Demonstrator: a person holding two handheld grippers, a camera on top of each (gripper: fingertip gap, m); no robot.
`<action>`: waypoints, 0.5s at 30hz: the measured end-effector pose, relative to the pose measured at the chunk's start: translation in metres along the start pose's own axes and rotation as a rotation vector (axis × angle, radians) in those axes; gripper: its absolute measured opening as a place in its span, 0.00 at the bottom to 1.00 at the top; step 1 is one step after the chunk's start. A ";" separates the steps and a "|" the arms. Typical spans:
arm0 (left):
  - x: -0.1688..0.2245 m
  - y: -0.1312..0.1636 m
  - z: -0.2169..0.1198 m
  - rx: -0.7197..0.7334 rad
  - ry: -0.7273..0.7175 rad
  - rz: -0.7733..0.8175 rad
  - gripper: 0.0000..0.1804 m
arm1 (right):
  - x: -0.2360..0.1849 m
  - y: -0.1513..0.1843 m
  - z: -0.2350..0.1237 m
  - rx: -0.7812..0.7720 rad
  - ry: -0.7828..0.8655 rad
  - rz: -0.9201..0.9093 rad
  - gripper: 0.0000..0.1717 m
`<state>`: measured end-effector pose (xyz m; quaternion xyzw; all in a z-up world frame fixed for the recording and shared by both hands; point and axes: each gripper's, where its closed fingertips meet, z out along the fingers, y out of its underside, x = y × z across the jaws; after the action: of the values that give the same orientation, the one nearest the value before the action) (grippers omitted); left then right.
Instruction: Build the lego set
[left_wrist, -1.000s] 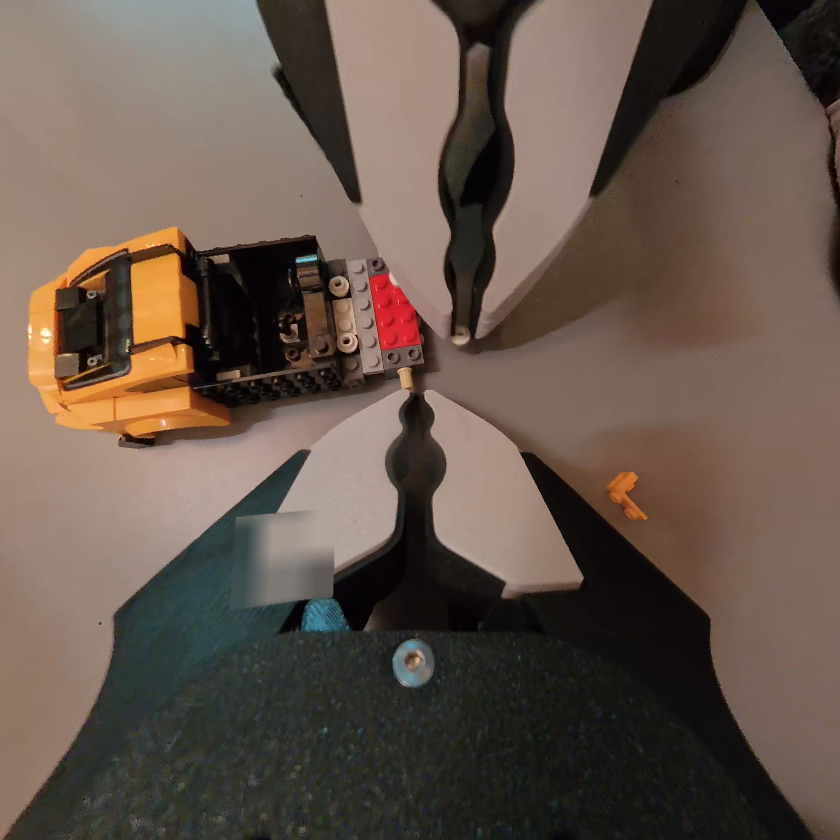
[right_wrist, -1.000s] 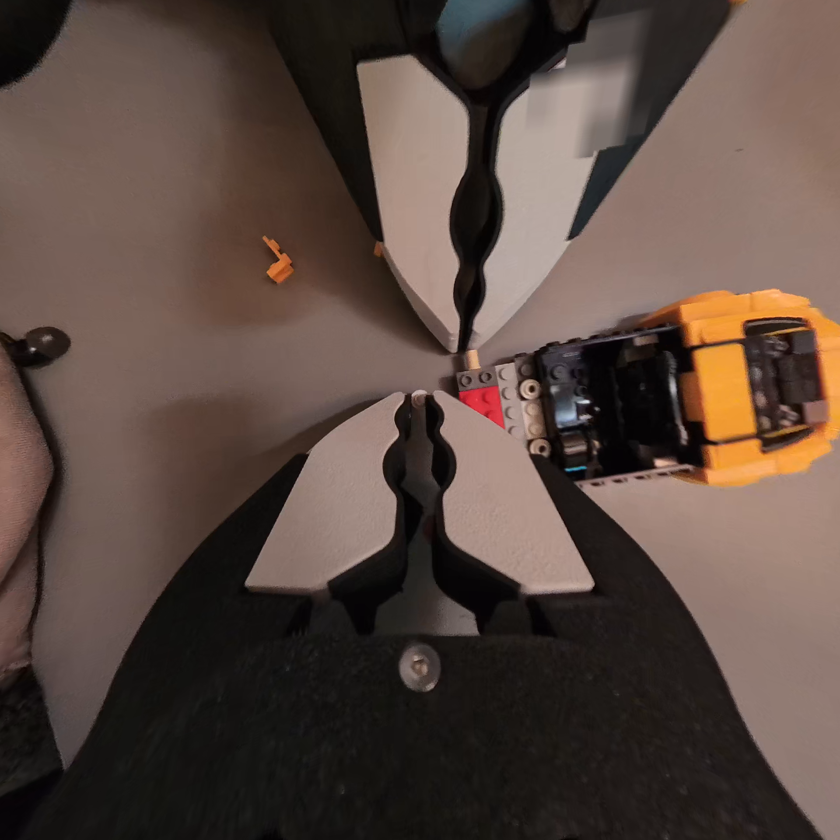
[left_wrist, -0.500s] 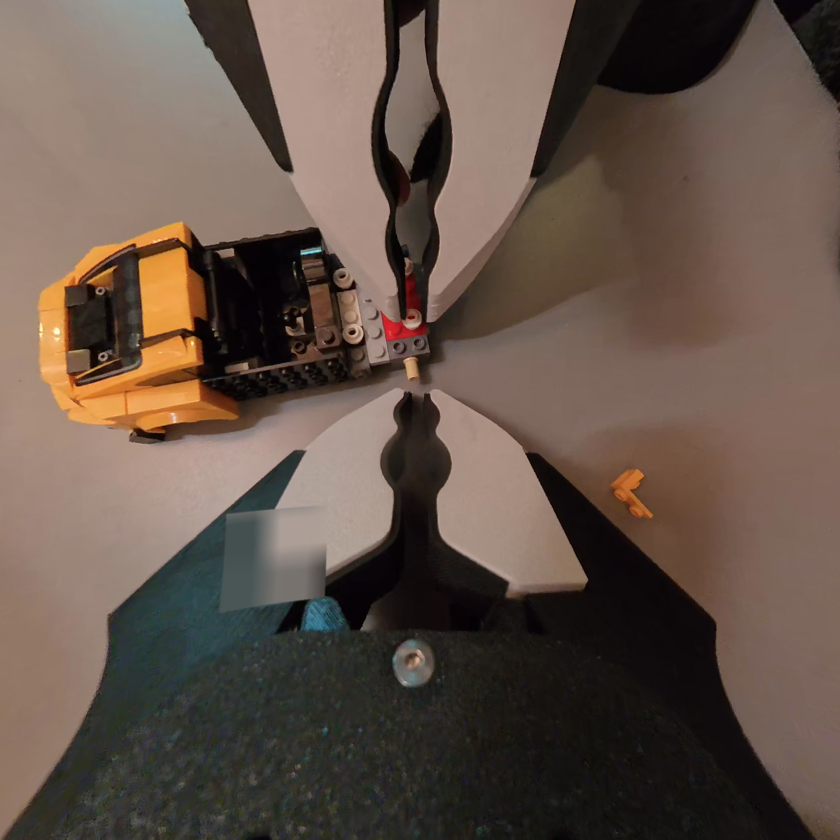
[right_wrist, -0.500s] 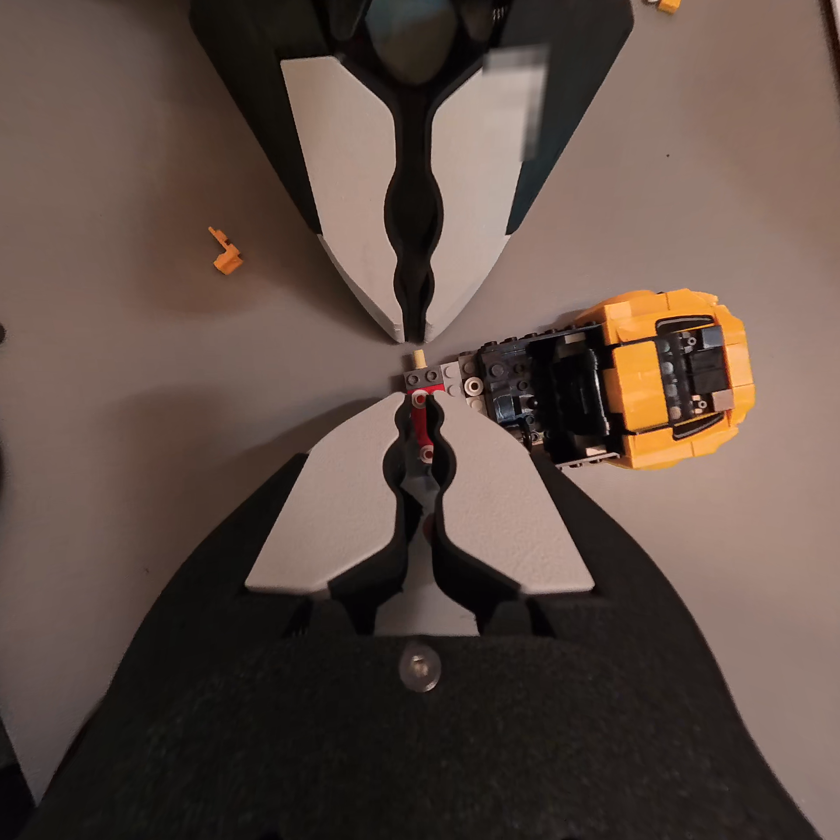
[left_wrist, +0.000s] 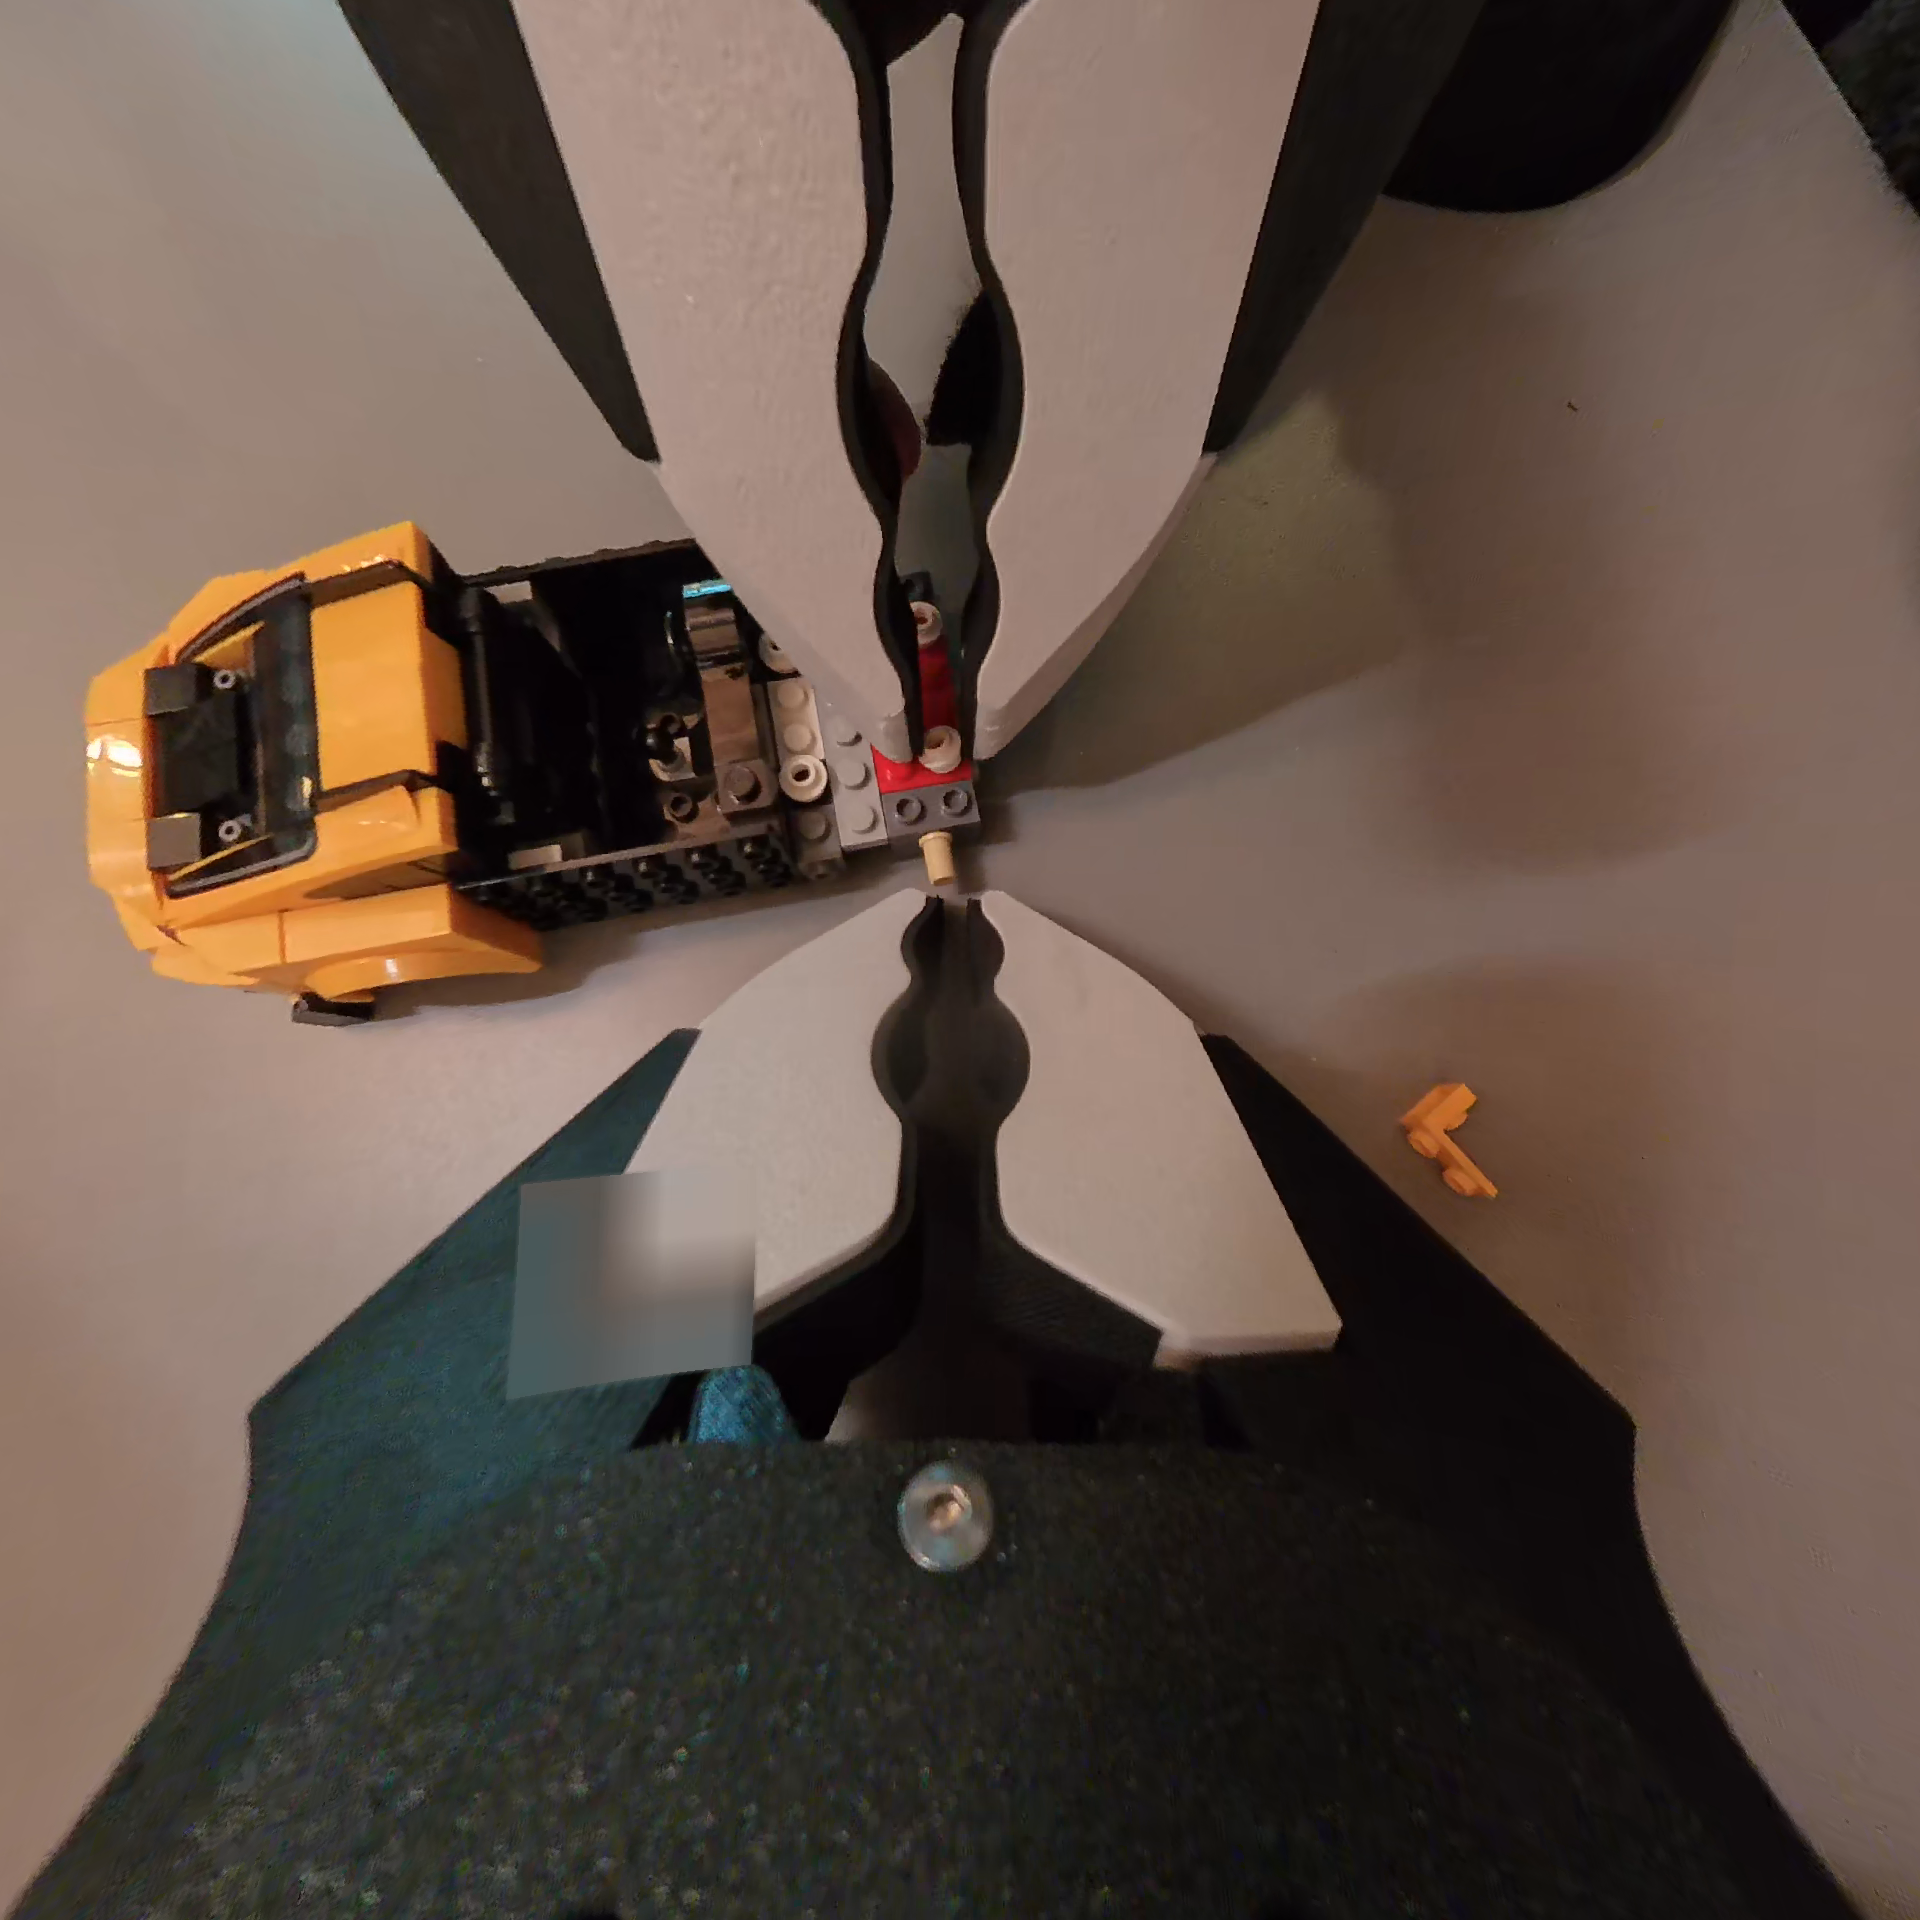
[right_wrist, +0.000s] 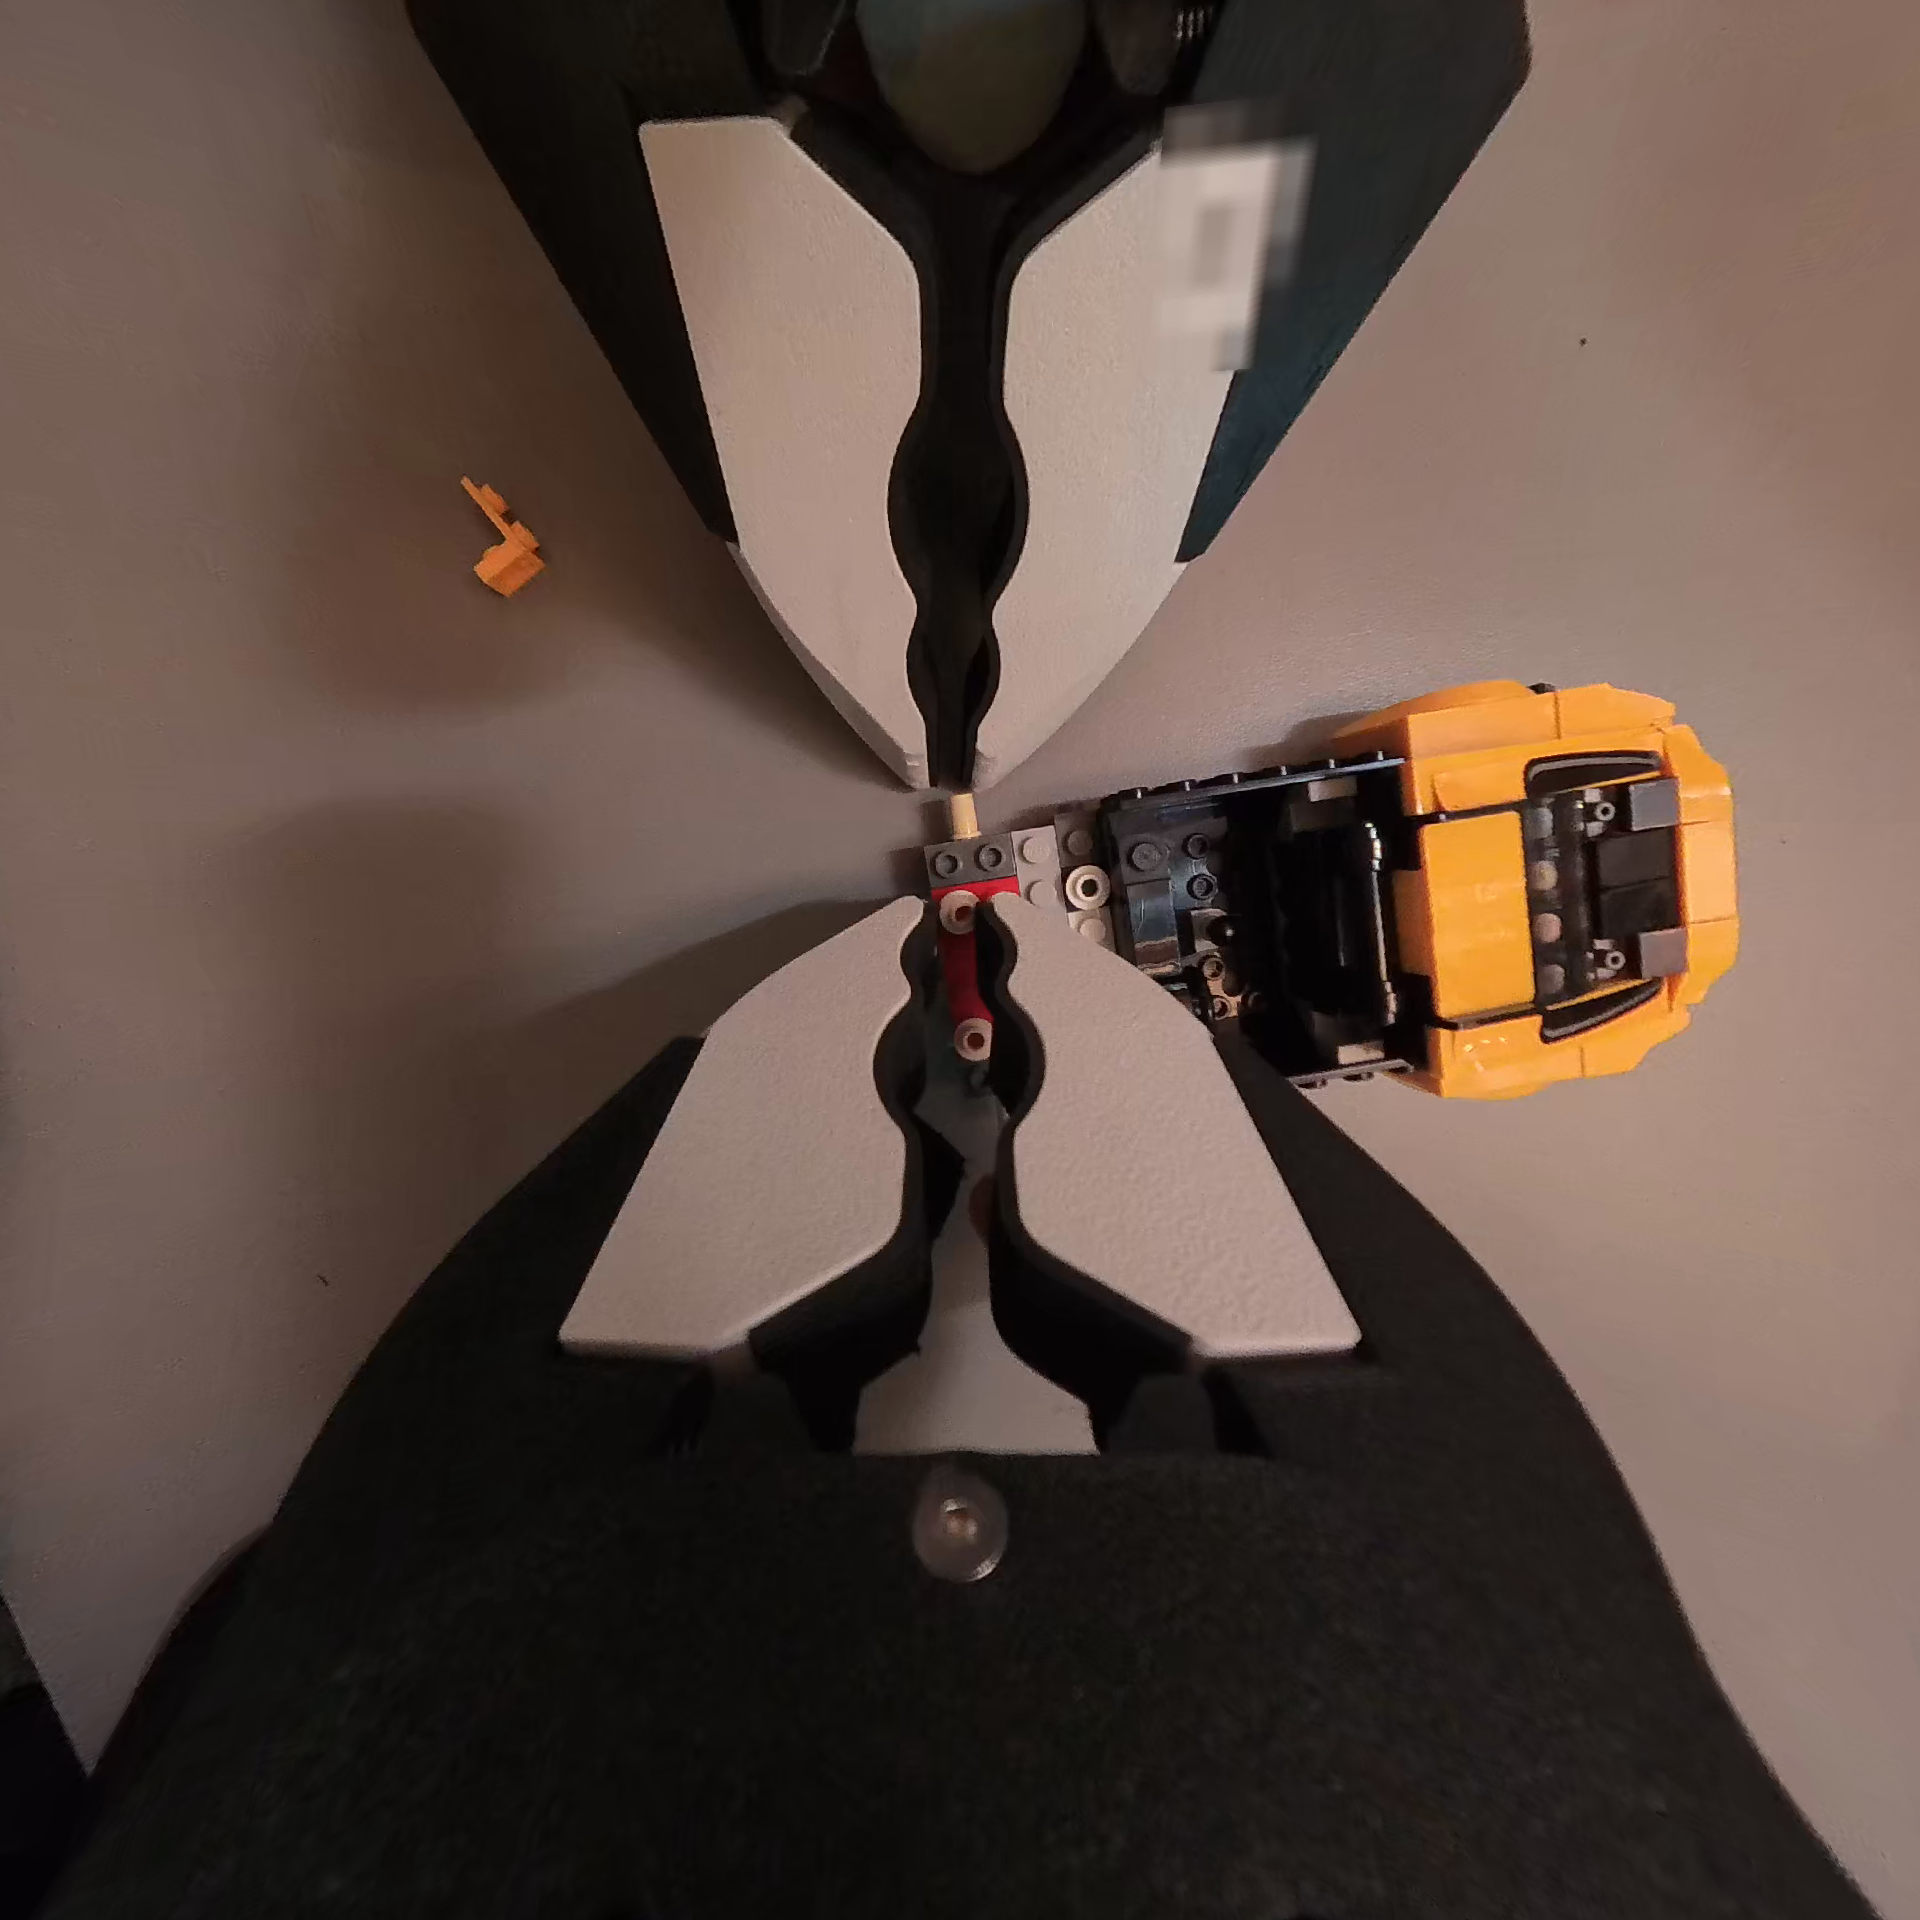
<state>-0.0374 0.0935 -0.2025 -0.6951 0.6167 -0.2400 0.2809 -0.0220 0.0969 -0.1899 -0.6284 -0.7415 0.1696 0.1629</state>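
An orange and black brick car (left_wrist: 312, 748) lies on the grey table, also in the right wrist view (right_wrist: 1507, 894). Its open rear carries a red plate (right_wrist: 961, 961) and a tan peg (left_wrist: 940, 860) that sticks out sideways. My right gripper (right_wrist: 971, 912) is shut on a small round tan stud (right_wrist: 958, 914) and holds it down on the red plate; the left wrist view shows the gripper (left_wrist: 933, 740) and the stud (left_wrist: 940, 746). My left gripper (left_wrist: 953, 906) stands slightly open and empty, its tips just short of the peg's end (right_wrist: 964, 816).
A small loose orange bracket piece (left_wrist: 1449, 1138) lies on the table to the right of my left gripper; it also shows in the right wrist view (right_wrist: 504, 545). A second round tan stud (right_wrist: 974, 1037) sits farther along the red plate between my right fingers. Less than 4 cm separates the two grippers' tips. The small loose orange bracket piece (left_wrist: 1449, 1138) lies around 8 cm away from my left fingertips. Seen from the right wrist view (right_wrist: 513, 535) as well.
My right gripper has carried the tan stud from beside the car onto the red plate. My left gripper's jaws, shut a second ago, have parted a little in front of the peg.
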 end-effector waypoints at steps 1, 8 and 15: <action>0.000 0.000 0.000 0.000 0.000 0.000 0.02 | 0.000 0.000 0.000 0.000 -0.001 0.000 0.04; 0.000 0.000 0.000 0.003 0.000 0.000 0.02 | 0.000 0.000 0.000 0.006 0.000 -0.004 0.04; -0.001 -0.002 0.001 0.013 -0.004 -0.007 0.03 | -0.001 -0.001 -0.002 0.022 -0.004 0.001 0.05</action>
<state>-0.0354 0.0943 -0.2019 -0.6959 0.6122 -0.2435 0.2857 -0.0220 0.0954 -0.1879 -0.6266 -0.7396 0.1789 0.1684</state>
